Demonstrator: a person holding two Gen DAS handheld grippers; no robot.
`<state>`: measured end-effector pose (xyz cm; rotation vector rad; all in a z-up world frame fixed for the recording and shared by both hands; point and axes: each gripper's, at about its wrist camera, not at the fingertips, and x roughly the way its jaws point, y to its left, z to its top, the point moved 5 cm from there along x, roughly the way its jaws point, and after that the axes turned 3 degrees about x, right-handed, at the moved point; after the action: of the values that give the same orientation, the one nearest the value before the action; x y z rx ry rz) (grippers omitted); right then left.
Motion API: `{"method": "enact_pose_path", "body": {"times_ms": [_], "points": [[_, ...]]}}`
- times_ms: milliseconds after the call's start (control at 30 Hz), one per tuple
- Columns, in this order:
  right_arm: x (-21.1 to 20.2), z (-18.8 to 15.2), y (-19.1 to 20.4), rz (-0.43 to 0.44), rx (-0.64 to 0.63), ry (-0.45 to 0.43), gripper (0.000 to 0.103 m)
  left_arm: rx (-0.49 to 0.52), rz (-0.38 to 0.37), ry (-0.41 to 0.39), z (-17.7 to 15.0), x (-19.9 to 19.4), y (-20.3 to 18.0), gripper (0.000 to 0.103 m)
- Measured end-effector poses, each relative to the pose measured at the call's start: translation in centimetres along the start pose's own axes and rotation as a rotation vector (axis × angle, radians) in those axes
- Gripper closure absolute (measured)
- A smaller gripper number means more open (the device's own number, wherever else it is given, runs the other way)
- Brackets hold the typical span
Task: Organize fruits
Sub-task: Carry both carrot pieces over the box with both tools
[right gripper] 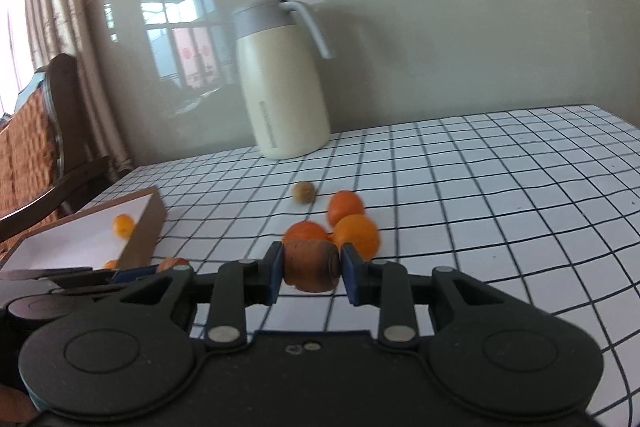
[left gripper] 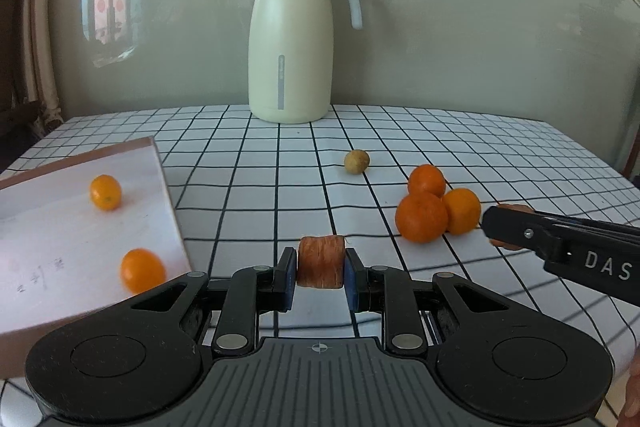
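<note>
Both tongs, the left gripper and the right gripper, each pinch a carrot chunk, which could slip and roll off the table before reaching the box.

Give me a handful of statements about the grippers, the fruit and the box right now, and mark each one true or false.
1. The left gripper has its jaws shut on a carrot chunk. True.
2. The right gripper is open and holds nothing. False: its jaws clamp a brownish carrot piece.
3. Two small oranges lie inside the white box. True.
4. The three oranges on the cloth are spread far apart. False: they sit clustered, touching one another.
5. The cream jug lies on its side. False: it stands upright at the back of the checked tablecloth.
6. A small brownish fruit sits alone behind the cluster. True.
</note>
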<state>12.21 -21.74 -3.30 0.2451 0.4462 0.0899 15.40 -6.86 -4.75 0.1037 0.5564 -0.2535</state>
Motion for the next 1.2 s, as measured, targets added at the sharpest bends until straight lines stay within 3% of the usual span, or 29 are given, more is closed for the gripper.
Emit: {"method": "enact_pose_path", "body": {"times_ms": [467,767,1200], "points": [[-1.6,-0.3,5.2,0.146,-0.063,-0.015,0.081,-0.024,0.046,-0.096,-0.4,-5.8,3.0,0.078],[-0.5,-0.1,9.9,0.243,-0.089,-0.022,0.081,-0.102,0.138,-0.140,-0.7,-8.4,8.0,0.078],[1.3,-0.7,16.3,0.345,-0.131,-0.015,0.081,-0.208,0.270,-0.141,-2.2,-10.0,15.3,0.078]]}}
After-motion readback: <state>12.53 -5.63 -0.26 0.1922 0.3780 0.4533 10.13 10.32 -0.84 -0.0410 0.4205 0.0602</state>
